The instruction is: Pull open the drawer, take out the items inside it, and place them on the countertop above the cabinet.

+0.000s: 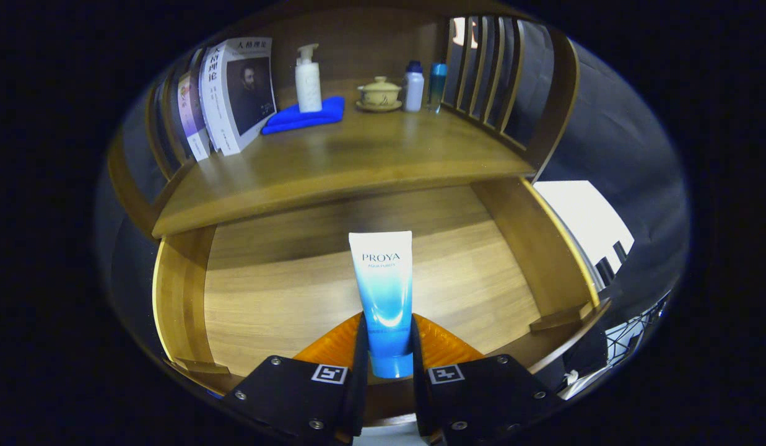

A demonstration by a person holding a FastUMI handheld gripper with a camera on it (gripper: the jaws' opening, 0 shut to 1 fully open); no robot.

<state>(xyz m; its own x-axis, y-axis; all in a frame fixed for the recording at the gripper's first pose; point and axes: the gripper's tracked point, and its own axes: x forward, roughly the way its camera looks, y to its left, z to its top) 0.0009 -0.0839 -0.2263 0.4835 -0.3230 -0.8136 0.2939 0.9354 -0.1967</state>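
A blue and white cosmetic tube (pixel 384 291) stands between the two fingers, cap end down, and both fingers press on its lower part. My gripper (pixel 387 337) is shut on it and holds it over the open wooden drawer (pixel 265 297), whose bare floor lies beneath and beyond the tube. The wooden countertop (pixel 358 164) of the cabinet stretches above and beyond the drawer.
On the countertop stand leaning books (pixel 234 93) at the left, a white pump bottle (pixel 308 79) on a folded blue cloth (pixel 305 114), a lidded tea bowl on a saucer (pixel 379 94), a white bottle (pixel 413 87) and a teal bottle (pixel 438 83). Wooden slats (pixel 488 74) fence the right side.
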